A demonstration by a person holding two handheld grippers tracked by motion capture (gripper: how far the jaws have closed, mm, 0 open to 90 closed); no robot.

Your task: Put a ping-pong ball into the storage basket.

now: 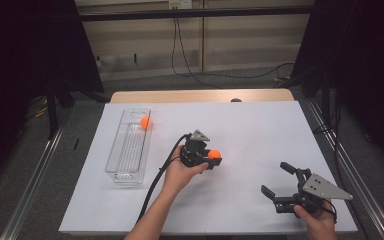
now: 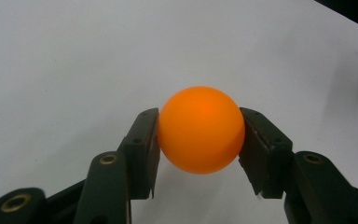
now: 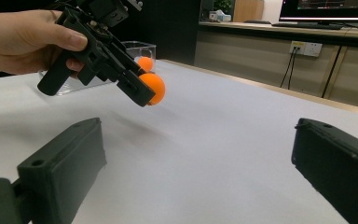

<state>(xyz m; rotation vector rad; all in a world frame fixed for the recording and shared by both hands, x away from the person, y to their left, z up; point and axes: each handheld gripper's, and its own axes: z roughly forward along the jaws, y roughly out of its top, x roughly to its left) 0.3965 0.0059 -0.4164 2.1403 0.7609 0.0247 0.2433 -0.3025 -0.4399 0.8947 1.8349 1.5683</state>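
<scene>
An orange ball (image 2: 201, 129) is clamped between the two black pads of my left gripper (image 2: 199, 140), held a little above the white table sheet. From above, that ball (image 1: 214, 154) sits at the tip of the left gripper (image 1: 211, 159) near the table's middle. The right gripper view catches the same ball (image 3: 152, 87) in the left gripper (image 3: 144, 95), lifted off the sheet. A second orange ball (image 1: 144, 122) lies at the far end of a clear plastic bin (image 1: 129, 145). My right gripper (image 1: 276, 180) rests near the front right, jaws wide apart and empty.
The white sheet (image 1: 260, 125) covers most of the tabletop, with bare wood along its far edge. The clear bin stands lengthwise at the left. A black cable (image 1: 160, 175) trails from the left gripper along the forearm. Metal rails run down both sides of the table.
</scene>
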